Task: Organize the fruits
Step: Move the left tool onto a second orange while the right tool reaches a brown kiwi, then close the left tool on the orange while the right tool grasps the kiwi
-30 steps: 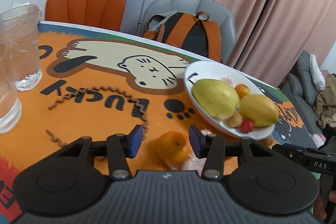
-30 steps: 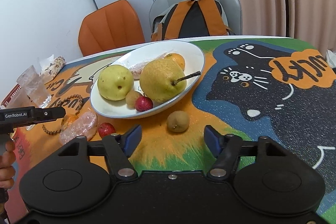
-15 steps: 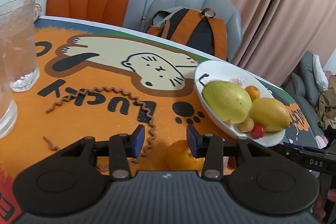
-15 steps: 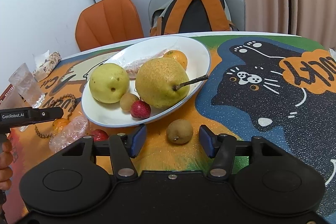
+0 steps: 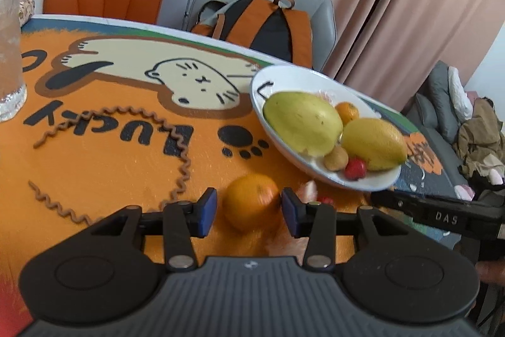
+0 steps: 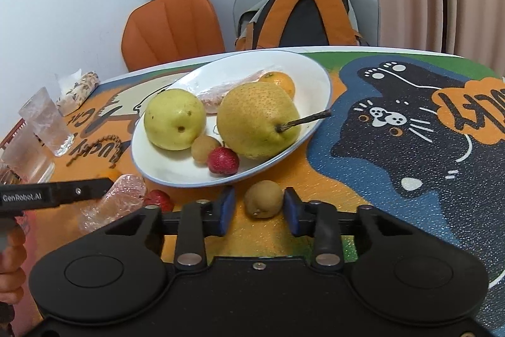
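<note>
Left wrist view: the left gripper (image 5: pixel 249 212) is spread around an orange (image 5: pixel 251 201) on the tablecloth (image 5: pixel 94 166), its right pad touching it, while the right gripper (image 6: pixel 259 212) brackets a kiwi (image 6: pixel 263 199) without gripping, just beside the white plate (image 6: pixel 315 78) of pears.

Black tongs (image 5: pixel 249 209), blue pads (image 5: pixel 206 210), silver screws; "GenRobot.AI" lettering.
</note>
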Demonstrator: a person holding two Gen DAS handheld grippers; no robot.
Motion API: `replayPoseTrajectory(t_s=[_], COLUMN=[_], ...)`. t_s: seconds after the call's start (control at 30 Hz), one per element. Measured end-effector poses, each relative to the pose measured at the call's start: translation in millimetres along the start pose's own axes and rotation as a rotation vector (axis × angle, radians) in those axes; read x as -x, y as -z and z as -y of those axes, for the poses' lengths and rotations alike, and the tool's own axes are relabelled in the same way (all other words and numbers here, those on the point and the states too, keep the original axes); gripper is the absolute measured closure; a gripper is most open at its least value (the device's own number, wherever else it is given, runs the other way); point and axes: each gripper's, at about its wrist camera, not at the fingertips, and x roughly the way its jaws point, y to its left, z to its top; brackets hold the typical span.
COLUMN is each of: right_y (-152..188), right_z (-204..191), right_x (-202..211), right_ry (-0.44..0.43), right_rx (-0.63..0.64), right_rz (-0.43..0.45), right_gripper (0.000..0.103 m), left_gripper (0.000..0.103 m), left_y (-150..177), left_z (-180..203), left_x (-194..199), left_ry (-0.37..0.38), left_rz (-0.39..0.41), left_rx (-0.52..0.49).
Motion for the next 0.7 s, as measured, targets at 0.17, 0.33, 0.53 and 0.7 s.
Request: replayPoseTrajectory(t_s=[0.17,0.33,0.53,0.7], right_y=[4,6,9,9], right_z=[-5,-4,-3,-4], right_x=[4,17,29,37], right_ry=[-0.015,-0.015,-0.004,-0.001], right_rx=[0.013,0.015,0.017,0.019], right_rz=[-0.004,0.013,0.025,0.033], right_gripper=[0.077,0.077,0.077,0.077], left_gripper=[0.062,0.061,0.061,0.063], left_y=[5,1,-2,0], left_z=[-4,-1,3,7], left_x=[-1,-3,-10,-9], left_ry=[0.001,-0.016,-0.032,-0.043], left_rz=[-0.01,0.008,0.017,0.014], left_rx=[0.017,0.008,-0.003,-0.011])
